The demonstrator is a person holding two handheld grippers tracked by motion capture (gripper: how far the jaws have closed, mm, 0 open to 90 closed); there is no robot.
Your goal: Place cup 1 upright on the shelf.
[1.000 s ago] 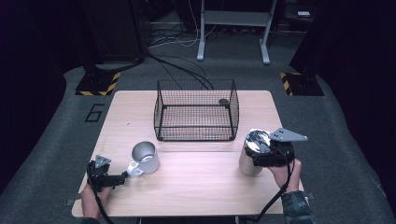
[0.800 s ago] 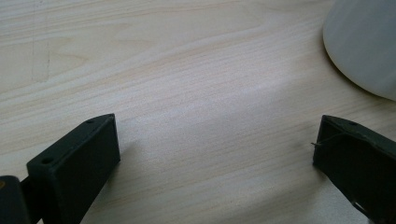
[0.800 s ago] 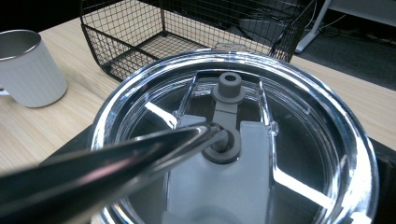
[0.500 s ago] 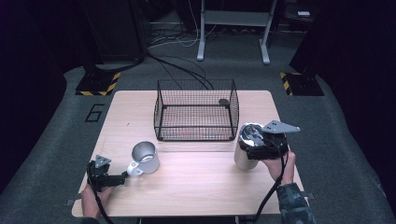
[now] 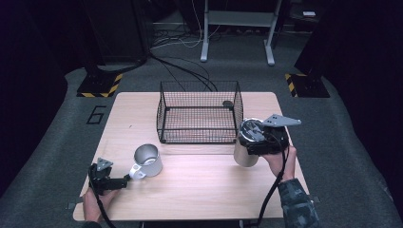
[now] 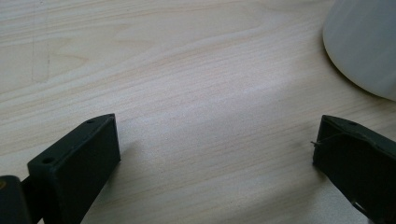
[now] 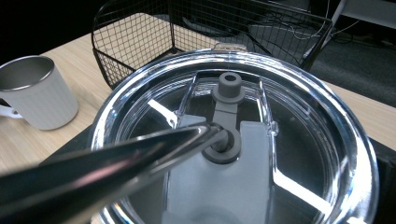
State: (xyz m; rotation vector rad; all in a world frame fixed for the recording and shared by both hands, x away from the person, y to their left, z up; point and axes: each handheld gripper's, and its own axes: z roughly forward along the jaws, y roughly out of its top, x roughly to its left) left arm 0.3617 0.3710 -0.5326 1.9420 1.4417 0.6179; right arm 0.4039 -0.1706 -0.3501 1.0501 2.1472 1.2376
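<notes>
Right claw (image 5: 260,140): clamped on steel tumbler with clear plastic lid (image 7: 233,140) and metal straw (image 7: 116,161) | rigid, slippery; grip body | left claw (image 6: 215,154): apart, white steel-lined mug (image 6: 364,42) just ahead-right.

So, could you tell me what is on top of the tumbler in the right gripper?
A clear lid with a grey slider, and a metal straw through its hole. The tumbler's contents cannot be seen.

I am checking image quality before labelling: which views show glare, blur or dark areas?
High view: wooden table well lit, floor around it very dark. Left gripper view: white ribbed mug and the black jaws soft, out of focus. Right gripper view: bright glare on the clear plastic tumbler lid; the metal straw blurred because so near.
</notes>
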